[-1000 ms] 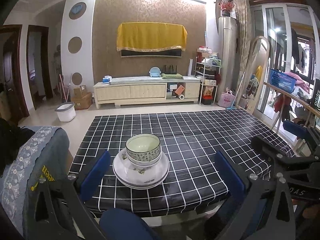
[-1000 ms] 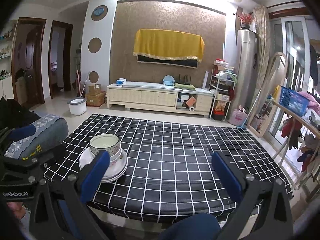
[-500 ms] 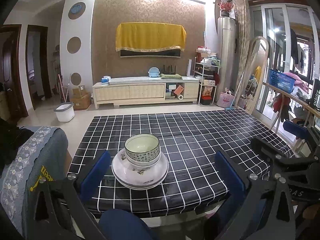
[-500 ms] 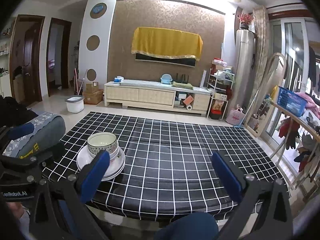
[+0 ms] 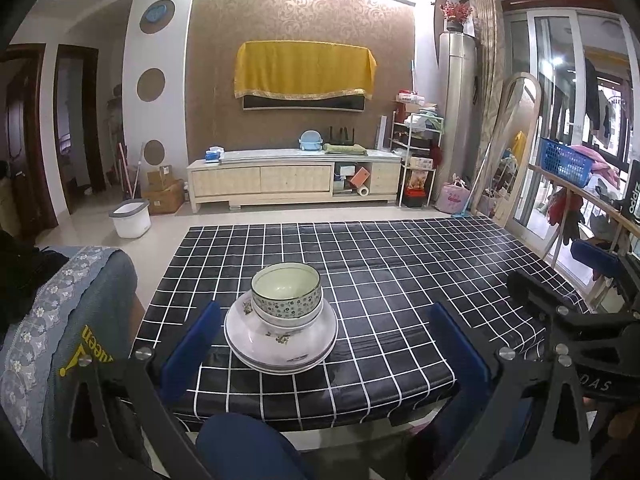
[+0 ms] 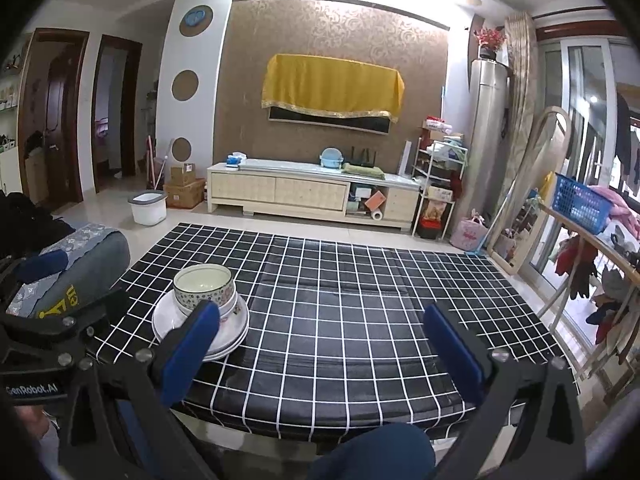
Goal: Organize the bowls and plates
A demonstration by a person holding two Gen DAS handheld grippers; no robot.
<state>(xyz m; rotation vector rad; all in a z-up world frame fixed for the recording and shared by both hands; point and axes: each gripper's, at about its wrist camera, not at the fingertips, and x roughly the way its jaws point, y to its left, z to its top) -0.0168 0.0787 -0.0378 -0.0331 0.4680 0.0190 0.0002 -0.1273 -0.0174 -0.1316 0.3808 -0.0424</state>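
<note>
On checked table (image 5: 400,280), stacked bowls (image 5: 286,294) on plates (image 5: 280,340); left gripper (image 5: 324,344), "GenRobot.AI", and right gripper (image 6: 324,344) both spread wide

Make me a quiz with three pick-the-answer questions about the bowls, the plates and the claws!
1. Where does the top bowl sit?
A. on the floor
B. on the stack of plates
C. on the TV cabinet

2. What colour is the tablecloth?
A. black with white lines
B. plain red
C. green with dots

3. How are the left claw and right claw?
A. both open, holding nothing
B. both shut on a bowl
C. one holds a plate

Answers:
1 B, the bowls are nested on the plates.
2 A, a white grid shows on black.
3 A, blue fingers stand wide apart, nothing between them.
</note>
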